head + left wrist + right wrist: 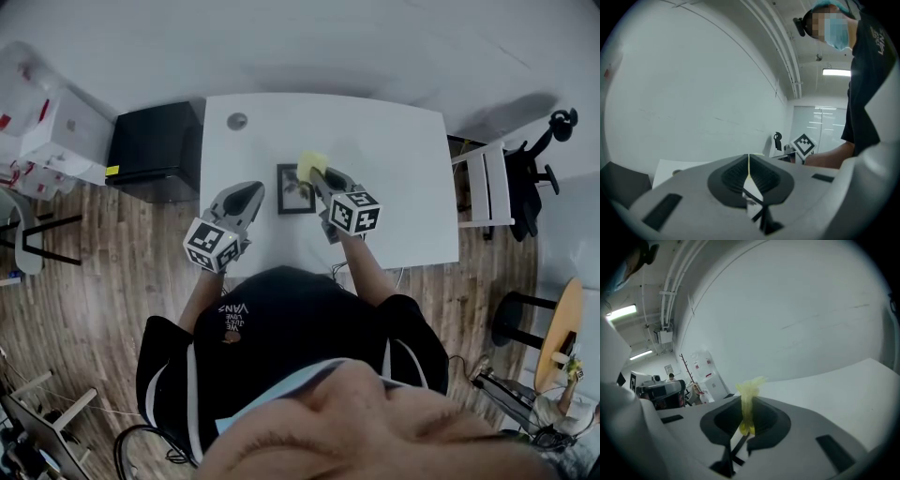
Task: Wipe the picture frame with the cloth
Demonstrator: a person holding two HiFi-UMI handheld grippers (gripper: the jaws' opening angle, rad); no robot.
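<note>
Caption from the remote desk: I hold the right gripper (317,174) clenched on a bunched yellow cloth (312,163), which sits at the far right corner of the picture frame (293,191); I cannot tell whether cloth and frame touch. The frame lies on the white table (398,159), left of its middle and nearer the front edge than the far one. My left gripper (247,190) hangs just left of the frame, near the table's left edge, its 2 jaws pressed together on nothing. A small round disc (237,121) lies near the far left corner, and a black cabinet (155,145) stands beside the left edge.
</note>
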